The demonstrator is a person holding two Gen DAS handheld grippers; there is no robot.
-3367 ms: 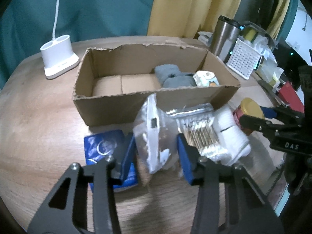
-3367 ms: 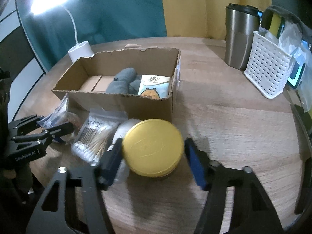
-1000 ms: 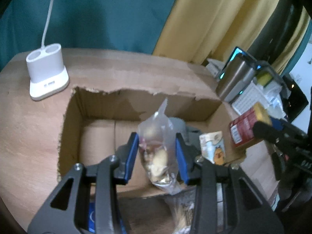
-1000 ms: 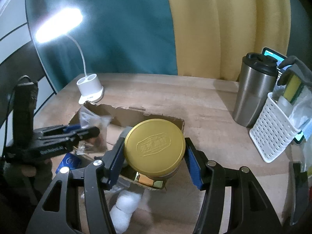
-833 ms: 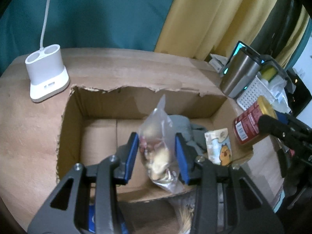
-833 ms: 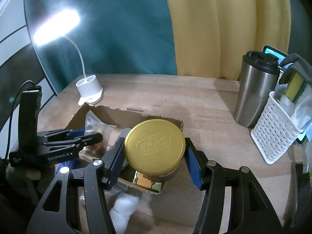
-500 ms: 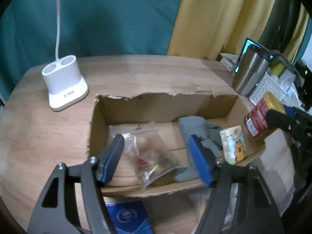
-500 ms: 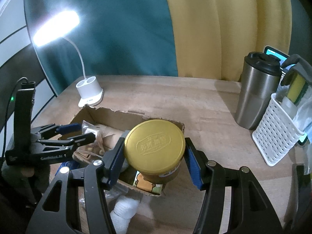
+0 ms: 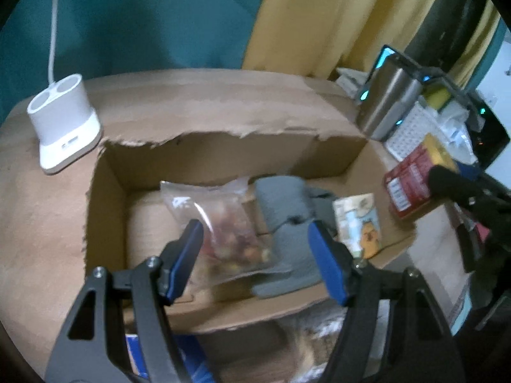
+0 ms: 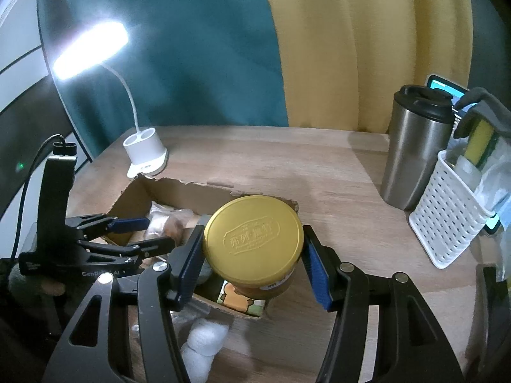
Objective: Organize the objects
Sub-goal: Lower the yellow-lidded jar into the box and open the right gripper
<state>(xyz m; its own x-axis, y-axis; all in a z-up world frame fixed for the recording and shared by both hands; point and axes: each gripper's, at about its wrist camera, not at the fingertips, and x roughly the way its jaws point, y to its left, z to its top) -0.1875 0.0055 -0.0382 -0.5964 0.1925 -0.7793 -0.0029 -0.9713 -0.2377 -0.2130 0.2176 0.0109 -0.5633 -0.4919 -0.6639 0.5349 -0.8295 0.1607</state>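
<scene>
Wooden table (image 10: 335, 172), teal and yellow curtains behind. Left gripper (image 9: 255, 249) hovers wide apart over the cardboard box (image 9: 105, 210), the snack bag (image 9: 223, 220) lying inside. Right gripper (image 10: 252, 255) clamps the gold-lidded jar (image 10: 254, 239) above the box's right end; lowering it in looks next.

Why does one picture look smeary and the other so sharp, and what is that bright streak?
Left wrist view: motion blur softens the cardboard box and snack bag, and the fisheye bends the table edge. Right wrist view: crisp; the streak is the lit desk lamp, glaring white, and the gold lid shows clearly.
</scene>
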